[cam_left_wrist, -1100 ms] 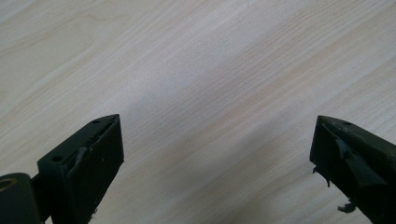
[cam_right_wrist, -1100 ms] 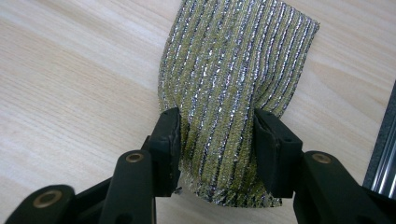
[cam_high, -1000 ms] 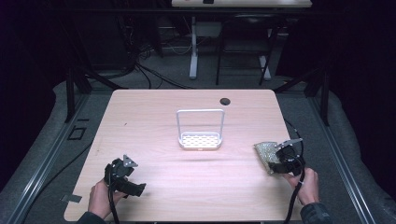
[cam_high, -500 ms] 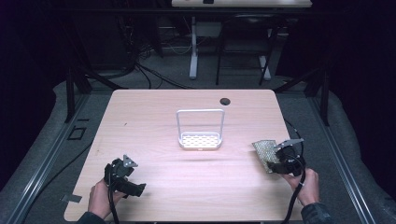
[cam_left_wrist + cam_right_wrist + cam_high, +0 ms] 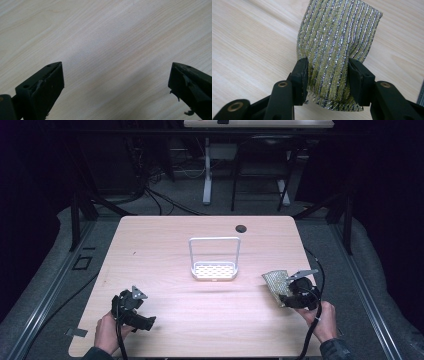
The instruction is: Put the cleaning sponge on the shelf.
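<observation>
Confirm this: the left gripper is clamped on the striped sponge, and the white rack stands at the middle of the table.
Wrong gripper. The right gripper is clamped on the striped sponge, as the right gripper view shows; the left gripper is open over bare wood. The white rack does stand mid-table.

The left gripper sat low at the near left in the person's left hand, its jaws spread wide apart. The right gripper was held by the right hand at the near right, jaws clamped inward and pointing up-left.
</observation>
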`<state>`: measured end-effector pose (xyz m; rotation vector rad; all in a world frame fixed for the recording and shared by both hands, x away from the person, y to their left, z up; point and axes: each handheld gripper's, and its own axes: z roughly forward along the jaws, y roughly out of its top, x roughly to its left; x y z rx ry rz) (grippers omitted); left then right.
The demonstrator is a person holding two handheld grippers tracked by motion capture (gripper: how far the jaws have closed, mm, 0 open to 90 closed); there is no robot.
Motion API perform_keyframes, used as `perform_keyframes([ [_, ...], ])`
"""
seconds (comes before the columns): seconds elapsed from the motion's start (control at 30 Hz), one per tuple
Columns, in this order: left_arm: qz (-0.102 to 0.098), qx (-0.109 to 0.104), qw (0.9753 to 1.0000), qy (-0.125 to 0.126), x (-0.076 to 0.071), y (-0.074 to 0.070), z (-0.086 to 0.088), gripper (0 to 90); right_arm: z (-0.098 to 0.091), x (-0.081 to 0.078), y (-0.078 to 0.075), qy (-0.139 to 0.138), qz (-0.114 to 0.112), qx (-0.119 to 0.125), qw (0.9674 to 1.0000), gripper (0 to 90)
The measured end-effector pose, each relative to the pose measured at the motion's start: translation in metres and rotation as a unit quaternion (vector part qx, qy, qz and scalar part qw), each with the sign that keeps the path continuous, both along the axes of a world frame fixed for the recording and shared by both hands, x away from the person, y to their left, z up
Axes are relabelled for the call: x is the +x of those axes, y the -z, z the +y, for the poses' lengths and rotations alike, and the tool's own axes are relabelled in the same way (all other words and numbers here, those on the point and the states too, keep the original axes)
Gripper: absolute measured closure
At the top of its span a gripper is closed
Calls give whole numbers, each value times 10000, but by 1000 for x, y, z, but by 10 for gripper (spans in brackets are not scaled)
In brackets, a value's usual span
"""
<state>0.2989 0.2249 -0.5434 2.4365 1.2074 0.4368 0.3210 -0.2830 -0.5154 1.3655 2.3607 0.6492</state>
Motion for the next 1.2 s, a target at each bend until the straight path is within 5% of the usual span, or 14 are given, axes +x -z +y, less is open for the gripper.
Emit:
perform_keyframes([
  [0.8,1,8,10000,-6,1,1,-1,1,47,-7,-7,-729,-85,102,9972,536],
  [1.2,-13,-1,10000,13,1,0,0,5,59,-8,-8,-882,-89,149,9959,537],
])
